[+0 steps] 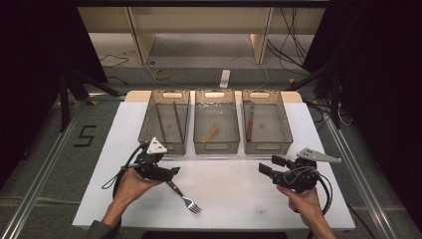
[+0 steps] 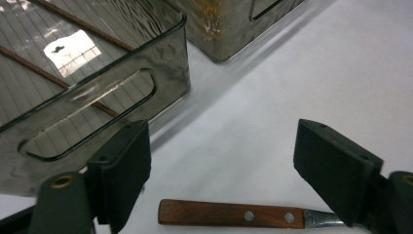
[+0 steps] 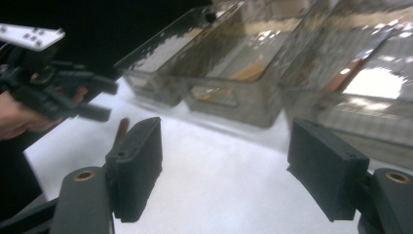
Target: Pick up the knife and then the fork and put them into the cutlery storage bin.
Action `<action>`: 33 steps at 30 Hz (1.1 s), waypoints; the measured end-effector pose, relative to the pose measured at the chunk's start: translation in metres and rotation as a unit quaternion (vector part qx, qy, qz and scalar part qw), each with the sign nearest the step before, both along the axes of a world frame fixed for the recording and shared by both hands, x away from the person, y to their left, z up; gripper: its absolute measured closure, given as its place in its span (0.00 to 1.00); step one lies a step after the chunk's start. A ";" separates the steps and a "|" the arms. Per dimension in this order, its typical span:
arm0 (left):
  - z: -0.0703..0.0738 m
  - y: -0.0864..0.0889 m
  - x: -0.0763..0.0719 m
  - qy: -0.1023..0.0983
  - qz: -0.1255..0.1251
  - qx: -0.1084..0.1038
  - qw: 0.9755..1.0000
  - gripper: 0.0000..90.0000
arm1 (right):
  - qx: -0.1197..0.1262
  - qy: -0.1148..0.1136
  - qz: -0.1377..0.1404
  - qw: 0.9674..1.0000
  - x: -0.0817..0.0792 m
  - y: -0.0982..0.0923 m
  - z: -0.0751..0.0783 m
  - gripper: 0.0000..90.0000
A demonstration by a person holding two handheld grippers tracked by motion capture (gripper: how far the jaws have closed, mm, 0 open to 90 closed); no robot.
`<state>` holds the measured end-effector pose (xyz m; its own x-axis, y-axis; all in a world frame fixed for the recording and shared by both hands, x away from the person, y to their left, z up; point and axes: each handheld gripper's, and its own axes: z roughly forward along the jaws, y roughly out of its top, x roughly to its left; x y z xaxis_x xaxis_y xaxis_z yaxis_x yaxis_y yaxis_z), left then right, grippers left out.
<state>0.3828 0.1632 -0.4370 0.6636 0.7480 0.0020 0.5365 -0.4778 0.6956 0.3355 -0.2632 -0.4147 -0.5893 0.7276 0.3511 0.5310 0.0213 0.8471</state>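
A fork (image 1: 185,197) with a wooden handle (image 2: 229,213) lies on the white tabletop (image 1: 234,194), tines toward the front edge. My left gripper (image 1: 171,173) hovers low over the handle end. Its jaws stand open on either side of the handle (image 2: 224,146), and the pads do not touch it. Farther right, my right gripper (image 1: 267,165) is held above the bare tabletop, pointing left, open with nothing between its jaws (image 3: 224,141). In the right gripper view the left gripper (image 3: 92,97) and the fork's handle (image 3: 121,130) appear at the left.
Three clear grey bins stand in a row at the back. The left bin (image 1: 161,146) holds chopsticks (image 1: 177,122), the middle bin (image 1: 216,147) a pale wooden utensil (image 1: 211,133), the right bin (image 1: 267,146) a wood-handled utensil (image 1: 250,124). Cables trail from both grippers.
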 end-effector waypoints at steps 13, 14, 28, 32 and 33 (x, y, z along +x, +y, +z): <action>-0.014 0.001 0.007 0.038 0.006 0.044 0.998 0.87 | -0.023 0.012 0.031 0.999 -0.011 0.016 -0.009 0.33; -0.015 0.001 0.008 0.041 0.005 0.052 0.998 0.92 | -0.024 0.013 0.032 0.999 -0.011 0.017 -0.010 0.33; -0.027 0.001 0.015 0.090 0.013 0.102 0.991 0.99 | -0.025 0.012 0.045 0.999 -0.019 0.021 -0.010 0.33; -0.027 0.007 0.011 0.104 0.017 0.122 0.987 0.99 | -0.024 0.012 0.045 0.999 -0.019 0.020 -0.010 0.33; -0.027 0.010 0.010 0.106 0.018 0.122 0.987 0.99 | -0.025 0.012 0.045 0.999 -0.019 0.020 -0.010 0.33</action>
<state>0.3930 0.1728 -0.4639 0.6413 0.7657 0.0484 0.6779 -0.5950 0.4318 0.3160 -0.2430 -0.4248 -0.6450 0.6893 0.3299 0.5448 0.1121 0.8311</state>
